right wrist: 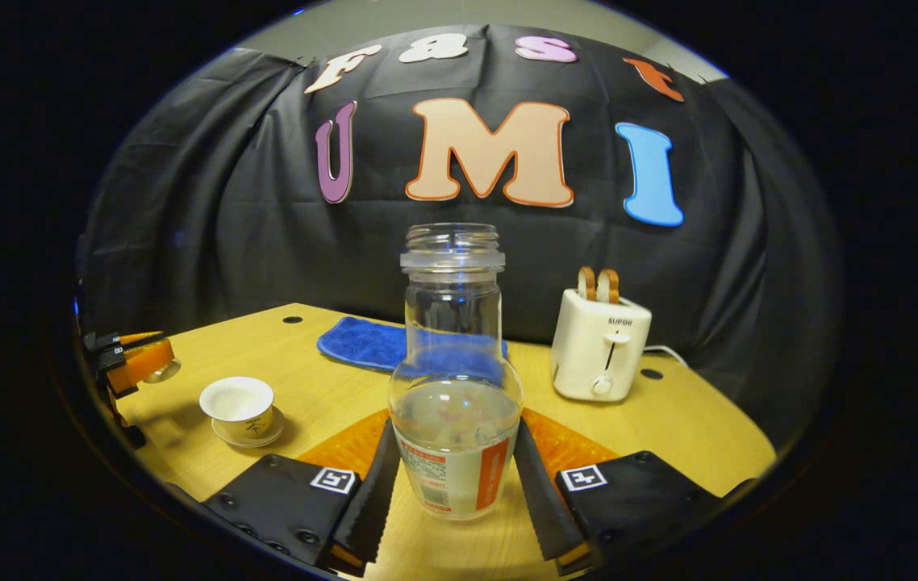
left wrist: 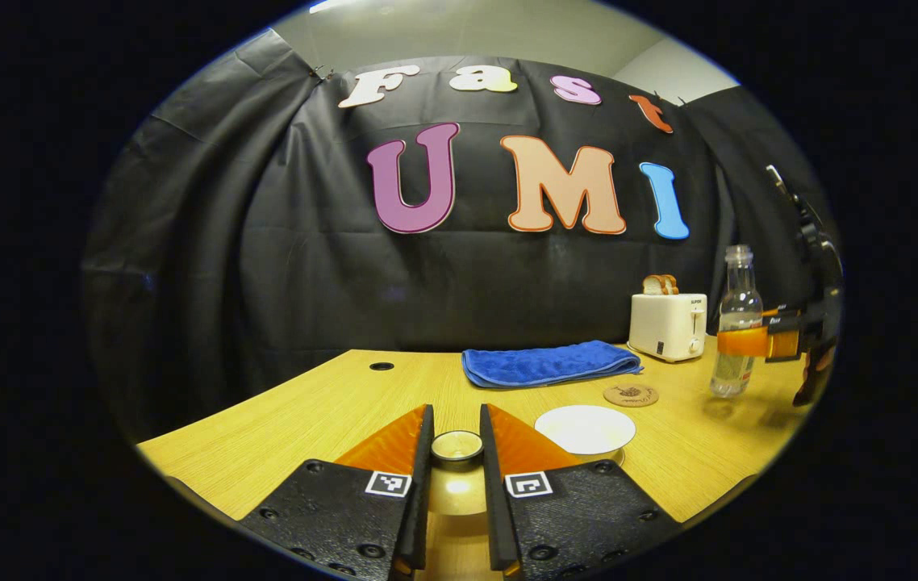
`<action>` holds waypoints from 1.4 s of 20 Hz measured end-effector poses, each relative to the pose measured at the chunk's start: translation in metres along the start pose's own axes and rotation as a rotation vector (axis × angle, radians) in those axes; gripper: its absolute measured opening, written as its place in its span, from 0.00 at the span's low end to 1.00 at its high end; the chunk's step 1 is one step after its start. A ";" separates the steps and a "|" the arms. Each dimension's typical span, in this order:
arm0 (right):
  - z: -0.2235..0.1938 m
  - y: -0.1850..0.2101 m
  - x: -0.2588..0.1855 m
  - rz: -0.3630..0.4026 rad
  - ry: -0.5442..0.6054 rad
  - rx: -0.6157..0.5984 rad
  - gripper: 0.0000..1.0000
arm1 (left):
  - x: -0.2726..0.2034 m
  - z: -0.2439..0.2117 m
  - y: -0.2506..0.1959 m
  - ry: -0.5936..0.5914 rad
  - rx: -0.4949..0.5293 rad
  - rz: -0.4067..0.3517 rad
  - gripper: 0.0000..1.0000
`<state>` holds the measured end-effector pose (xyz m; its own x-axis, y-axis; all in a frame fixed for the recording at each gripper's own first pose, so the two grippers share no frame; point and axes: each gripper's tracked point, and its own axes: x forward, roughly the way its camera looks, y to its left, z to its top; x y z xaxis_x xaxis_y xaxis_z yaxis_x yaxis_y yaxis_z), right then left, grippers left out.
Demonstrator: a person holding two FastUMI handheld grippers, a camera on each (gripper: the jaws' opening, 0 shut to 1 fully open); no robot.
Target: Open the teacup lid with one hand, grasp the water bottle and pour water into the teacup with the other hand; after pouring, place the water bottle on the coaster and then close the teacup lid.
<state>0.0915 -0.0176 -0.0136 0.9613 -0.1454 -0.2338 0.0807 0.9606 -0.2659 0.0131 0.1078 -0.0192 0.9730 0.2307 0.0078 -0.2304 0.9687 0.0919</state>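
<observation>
In the left gripper view my left gripper (left wrist: 456, 413) is shut on the teacup lid (left wrist: 456, 446), its round knob pinched between the fingers. To the right of it stands the open white teacup (left wrist: 586, 428). The round brown coaster (left wrist: 631, 394) lies behind the cup. In the right gripper view my right gripper (right wrist: 456, 429) is shut on the clear, capless water bottle (right wrist: 452, 323), held upright with some water in it. The teacup (right wrist: 238, 406) sits on its saucer at the left. The left gripper (right wrist: 148, 359) holds the lid (right wrist: 162, 371) beyond the cup.
A folded blue towel (left wrist: 548, 363) lies at the back of the wooden table (left wrist: 306, 411). A white toaster (left wrist: 669, 325) with bread in it stands at the back right, close behind the bottle (left wrist: 737, 323). A black cloth wall closes off the far side.
</observation>
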 end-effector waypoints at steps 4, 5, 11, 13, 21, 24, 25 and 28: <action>0.010 -0.008 0.001 -0.110 -0.030 -0.256 0.77 | 0.000 0.000 0.006 -0.001 -0.001 0.019 0.28; 0.005 -0.006 0.002 -0.122 -0.028 -0.314 0.77 | -0.001 0.000 0.007 -0.002 -0.001 0.023 0.28; -0.020 0.035 0.018 -0.102 -0.003 -0.611 0.76 | -0.001 -0.002 0.011 -0.001 -0.001 0.043 0.28; -0.023 0.047 0.023 -0.099 -0.014 -0.715 0.76 | -0.002 -0.001 0.010 -0.001 -0.001 0.044 0.28; -0.052 0.093 0.042 -0.028 -0.005 -1.039 0.76 | -0.003 -0.001 0.013 -0.001 -0.001 0.059 0.28; -0.053 0.098 0.044 -0.032 -0.010 -1.105 0.77 | -0.002 -0.001 0.014 0.000 -0.001 0.058 0.28; -0.052 0.100 0.044 -0.033 -0.008 -1.115 0.77 | -0.001 -0.001 0.014 -0.001 -0.002 0.058 0.28; -0.040 0.101 0.044 -0.046 -0.029 -1.162 0.77 | -0.002 -0.001 0.014 -0.001 -0.002 0.058 0.28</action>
<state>0.1316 0.0631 -0.0882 0.9707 -0.1542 -0.1841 -0.1599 0.1570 -0.9746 0.0078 0.1206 -0.0193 0.9580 0.2866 0.0136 -0.2866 0.9538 0.0896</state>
